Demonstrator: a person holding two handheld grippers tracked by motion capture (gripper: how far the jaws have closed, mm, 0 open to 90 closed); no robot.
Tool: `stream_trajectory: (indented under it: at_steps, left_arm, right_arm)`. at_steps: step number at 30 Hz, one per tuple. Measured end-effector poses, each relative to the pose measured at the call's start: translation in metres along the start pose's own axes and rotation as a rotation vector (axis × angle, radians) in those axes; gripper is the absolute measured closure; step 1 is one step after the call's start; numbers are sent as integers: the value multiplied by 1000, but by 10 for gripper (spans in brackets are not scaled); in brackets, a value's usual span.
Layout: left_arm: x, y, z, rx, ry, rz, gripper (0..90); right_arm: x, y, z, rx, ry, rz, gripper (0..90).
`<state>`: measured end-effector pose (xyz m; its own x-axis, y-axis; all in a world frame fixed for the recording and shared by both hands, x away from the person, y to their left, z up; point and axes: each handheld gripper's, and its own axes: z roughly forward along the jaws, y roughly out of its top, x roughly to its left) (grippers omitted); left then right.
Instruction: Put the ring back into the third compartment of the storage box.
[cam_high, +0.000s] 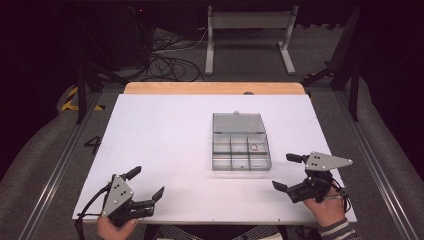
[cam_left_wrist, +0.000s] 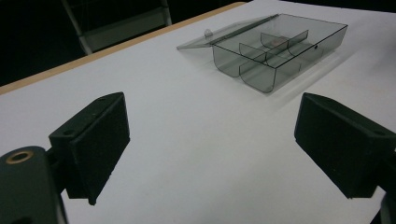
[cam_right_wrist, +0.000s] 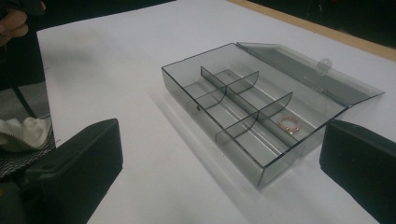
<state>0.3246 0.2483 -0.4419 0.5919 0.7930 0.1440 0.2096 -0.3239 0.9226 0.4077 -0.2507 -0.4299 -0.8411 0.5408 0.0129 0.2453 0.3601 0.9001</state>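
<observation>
White table (cam_high: 165, 145) out front, wooden strip (cam_high: 215, 88) along its far edge. Beyond it a metal stand (cam_high: 248, 35) on grey floor, cables (cam_high: 170, 62) tangled left, yellow-black tape (cam_high: 75, 100) on the far left.

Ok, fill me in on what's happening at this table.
A person sits at a white table with a two-jaw tool in each hand. The left tool and the right tool are both open and empty, near the table's front edge. Between them, farther back, a clear grey plastic compartment box lies with its lid folded back flat. One compartment holds a small pinkish beaded ring. Nothing is being gripped.
</observation>
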Motion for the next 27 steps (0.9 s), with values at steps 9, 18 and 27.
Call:
stream_trajectory:
  at_steps: [9, 18, 27]
  left_arm:
    - [0, 0, -1, 1, 0, -1, 109]
    - [0, -1, 0, 4, -2, -6, 110]
    - [2, -2, 1, 10, 1, 2, 109]
  right_arm:
    - [-1, -16, 10, 23, 30, 17, 1]
    - [0, -28, 18, 46, 32, 26, 1]
    - [0, -38, 26, 83, 26, 37, 1]
